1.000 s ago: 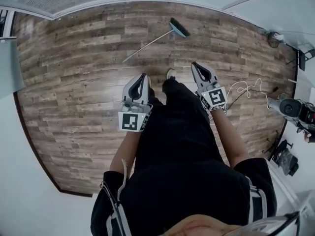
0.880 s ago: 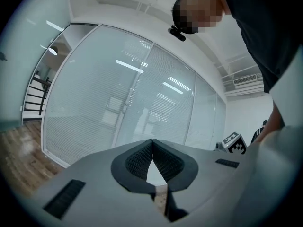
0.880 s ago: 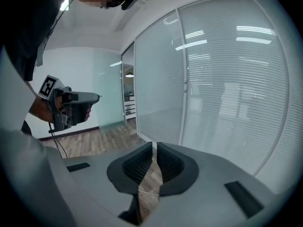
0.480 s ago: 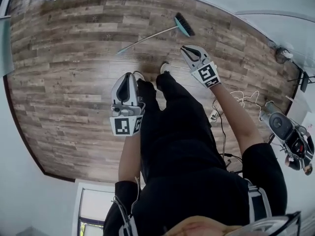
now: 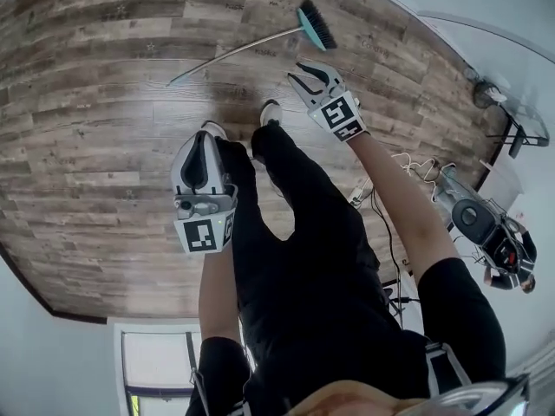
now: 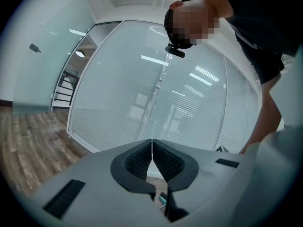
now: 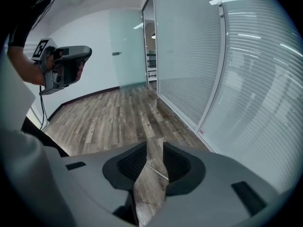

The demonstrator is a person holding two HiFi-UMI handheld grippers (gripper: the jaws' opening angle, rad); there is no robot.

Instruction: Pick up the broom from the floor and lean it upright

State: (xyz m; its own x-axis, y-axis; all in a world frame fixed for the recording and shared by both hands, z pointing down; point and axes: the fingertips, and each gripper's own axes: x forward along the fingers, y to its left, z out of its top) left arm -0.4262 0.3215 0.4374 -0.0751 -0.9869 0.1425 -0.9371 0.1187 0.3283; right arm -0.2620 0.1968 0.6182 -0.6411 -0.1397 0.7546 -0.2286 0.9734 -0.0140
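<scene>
Broom (image 5: 316, 26) on floor (image 5: 87, 146), right gripper (image 5: 296, 69) angled down, just opening, empty, left gripper (image 5: 206, 137) clenched

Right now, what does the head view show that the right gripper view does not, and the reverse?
Only the head view: the broom's teal head and the person's legs. Only the right gripper view: slatted blinds behind a glass wall. Both: the wood floor, the left gripper, and the right gripper, whose jaws have just been opening with nothing between them.
</scene>
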